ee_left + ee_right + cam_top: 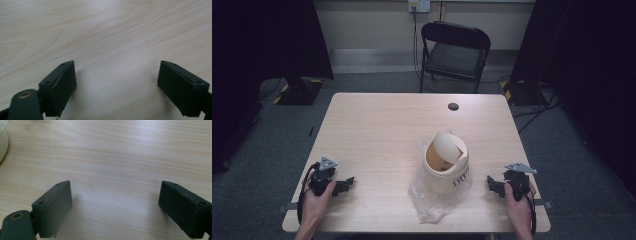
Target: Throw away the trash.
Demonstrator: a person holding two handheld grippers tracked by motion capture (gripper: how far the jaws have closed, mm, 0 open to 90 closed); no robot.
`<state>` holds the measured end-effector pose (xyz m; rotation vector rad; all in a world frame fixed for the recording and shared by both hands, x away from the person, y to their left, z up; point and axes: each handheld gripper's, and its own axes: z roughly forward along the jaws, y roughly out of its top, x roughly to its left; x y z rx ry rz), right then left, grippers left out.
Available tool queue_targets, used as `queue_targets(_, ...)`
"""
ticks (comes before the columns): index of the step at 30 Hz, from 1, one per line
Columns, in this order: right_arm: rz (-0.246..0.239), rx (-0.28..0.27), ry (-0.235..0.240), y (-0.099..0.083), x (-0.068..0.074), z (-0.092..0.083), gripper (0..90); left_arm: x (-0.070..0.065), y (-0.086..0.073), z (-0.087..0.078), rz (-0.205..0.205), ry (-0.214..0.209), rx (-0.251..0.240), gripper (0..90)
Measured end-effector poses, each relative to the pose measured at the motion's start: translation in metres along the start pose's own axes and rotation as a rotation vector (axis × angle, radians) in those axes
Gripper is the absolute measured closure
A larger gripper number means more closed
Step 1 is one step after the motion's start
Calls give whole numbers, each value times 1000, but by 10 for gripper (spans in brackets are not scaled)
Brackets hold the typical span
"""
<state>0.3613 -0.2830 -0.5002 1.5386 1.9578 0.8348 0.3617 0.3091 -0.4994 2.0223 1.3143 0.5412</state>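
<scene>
Both hands are resting low on the desk (377, 120). The left hand-held gripper (348, 183) and right hand-held gripper (491, 183) are standing apart, empty. The small bin (446, 167), middle of the frame, is sitting on what looks like a clear bag (427, 202). Next, probably, one is reaching in for it.

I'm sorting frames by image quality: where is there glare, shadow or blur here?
High view: table evenly lit, surroundings dark, bin sharp. Left gripper view: left gripper jaws throw soft shadows on the wood, the near edges blurred. Right gripper view: a pale sheen across the top, soft shadow inside each right gripper jaw.
</scene>
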Motion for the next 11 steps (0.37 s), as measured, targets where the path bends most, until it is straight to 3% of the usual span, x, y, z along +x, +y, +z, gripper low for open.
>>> queue_targets(3, 0, 0, 0, 0, 0, 0, 107, 2, -3, 1, 19, 6, -25, 116)
queue_targets(11, 0, 0, 0, 0, 0, 0, 106, 2, -2, 3, 9, 7, -16, 65)
